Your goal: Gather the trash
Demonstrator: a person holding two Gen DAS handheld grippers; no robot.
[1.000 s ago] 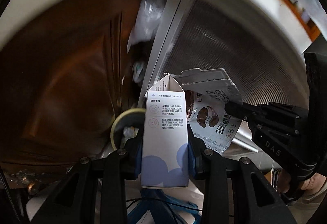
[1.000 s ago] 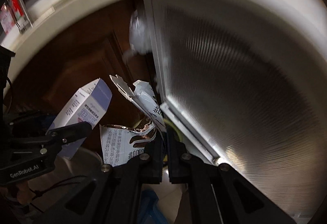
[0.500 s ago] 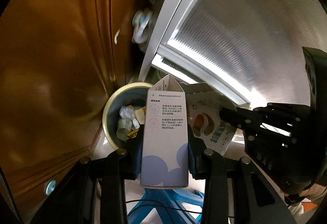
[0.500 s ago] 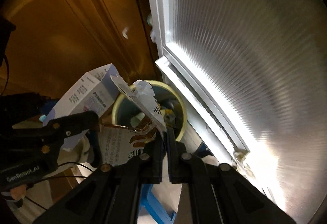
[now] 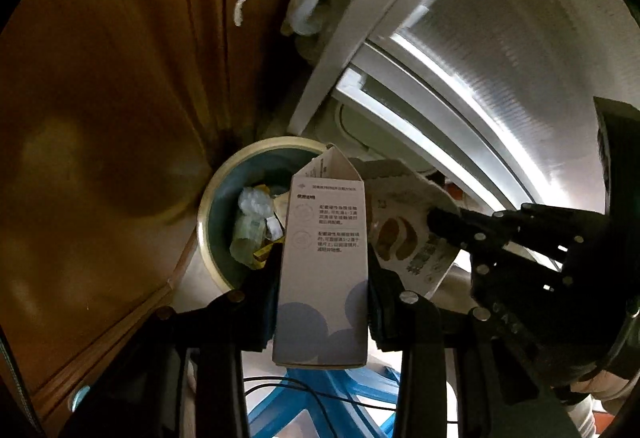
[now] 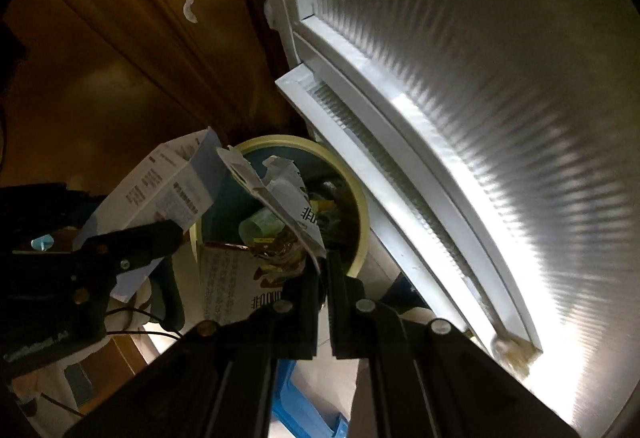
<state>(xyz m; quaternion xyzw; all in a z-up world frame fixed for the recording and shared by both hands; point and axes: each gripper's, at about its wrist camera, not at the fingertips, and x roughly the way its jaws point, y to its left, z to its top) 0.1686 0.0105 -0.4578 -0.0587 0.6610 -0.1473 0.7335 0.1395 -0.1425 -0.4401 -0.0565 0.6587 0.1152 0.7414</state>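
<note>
Light, stiff carton (image 5: 322, 270) is clamped by its flat sides in the left hand-held gripper (image 5: 322, 302), the thin floppy wrapper (image 6: 280, 198) pinched in the right hand-held gripper (image 6: 323, 278), both above the bin (image 6: 360, 198)

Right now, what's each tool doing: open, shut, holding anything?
Left tool: shut on the white carton, above the trash bin.
Right tool: shut on the torn snack wrapper.
</note>
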